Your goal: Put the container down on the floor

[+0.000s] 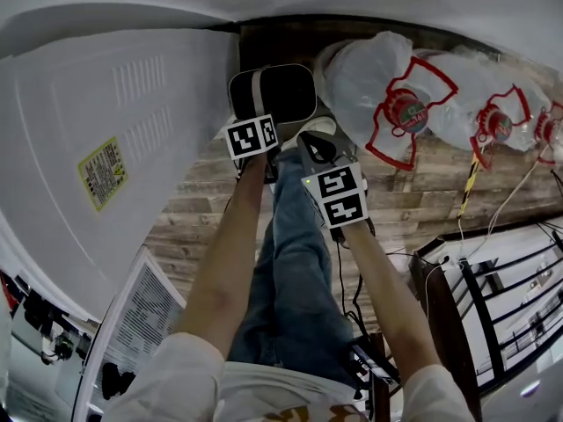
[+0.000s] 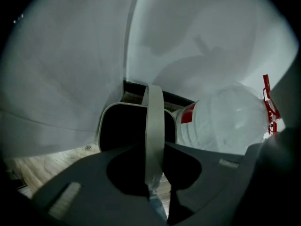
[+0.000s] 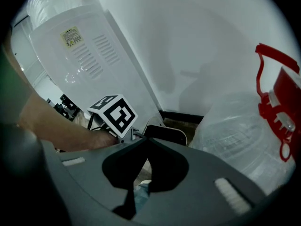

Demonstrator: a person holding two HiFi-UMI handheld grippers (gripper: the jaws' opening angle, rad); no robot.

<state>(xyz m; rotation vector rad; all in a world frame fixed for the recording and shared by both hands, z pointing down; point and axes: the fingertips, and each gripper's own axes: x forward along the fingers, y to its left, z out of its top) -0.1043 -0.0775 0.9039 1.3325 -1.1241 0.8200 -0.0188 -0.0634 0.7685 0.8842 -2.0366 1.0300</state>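
Between the white appliance (image 1: pixel 106 148) and the water jugs (image 1: pixel 369 73), the dark container (image 1: pixel 286 90) hangs low over the wooden floor (image 1: pixel 422 183). The left hand-held gripper (image 2: pixel 153 180) is clamped on its white handle (image 2: pixel 154 121). Floor contact cannot be confirmed. The right hand-held gripper (image 3: pixel 144 145) is closed on nothing. Judged step: final lowering. The next move calls for seating the base flat, then parting the jaws.

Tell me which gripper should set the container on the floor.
Left. The left gripper is shut on the handle of the container; the right gripper is shut on nothing beside it.
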